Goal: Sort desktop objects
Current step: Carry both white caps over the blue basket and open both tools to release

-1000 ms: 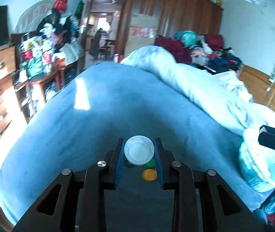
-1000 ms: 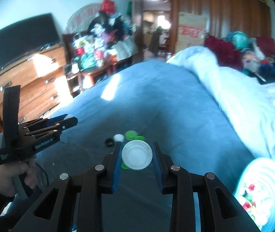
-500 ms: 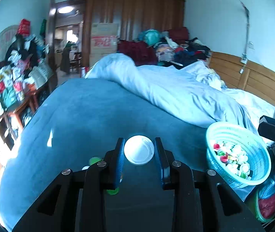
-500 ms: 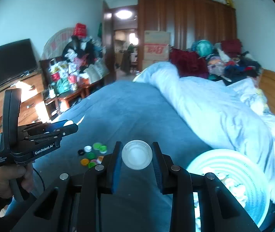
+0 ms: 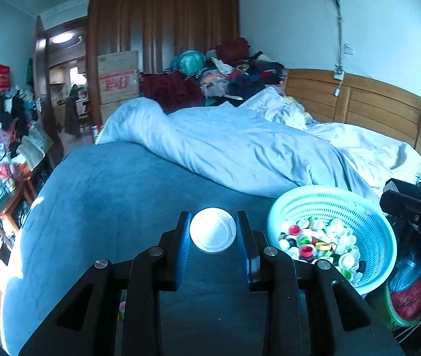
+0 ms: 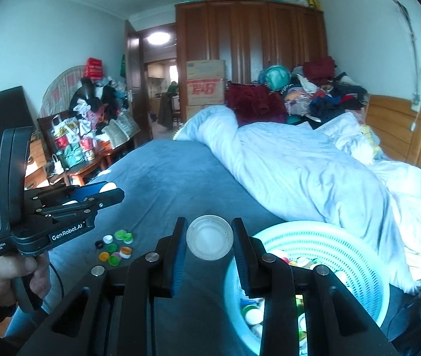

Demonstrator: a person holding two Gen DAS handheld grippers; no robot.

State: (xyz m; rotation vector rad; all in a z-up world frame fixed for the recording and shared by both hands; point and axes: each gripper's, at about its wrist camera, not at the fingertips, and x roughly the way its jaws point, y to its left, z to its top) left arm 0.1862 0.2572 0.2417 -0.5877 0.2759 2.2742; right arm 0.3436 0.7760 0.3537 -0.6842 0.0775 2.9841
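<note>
My left gripper (image 5: 213, 222) is shut on a white bottle cap (image 5: 213, 233), held above the blue bed cover just left of a turquoise basket (image 5: 314, 191) full of mixed caps. My right gripper (image 6: 209, 227) is shut on a translucent white cap (image 6: 209, 238) and hovers at the left rim of the same basket (image 6: 314, 227). In the right wrist view a hand holds the left gripper (image 6: 111, 191) at the left, a white cap showing between its blue pads. A cluster of loose caps (image 6: 115, 247) lies on the bed below it.
A rumpled pale duvet (image 5: 240, 154) crosses the bed behind the basket. A wooden headboard (image 5: 373, 106) stands at the right. A cluttered side table (image 6: 83, 151) and drawers line the left of the bed. A red and green bag (image 5: 409, 299) sits below the basket.
Both grippers have swung right and risen, away from the loose caps and toward the basket, each still shut on its cap. The basket now fills the lower right of both views.
</note>
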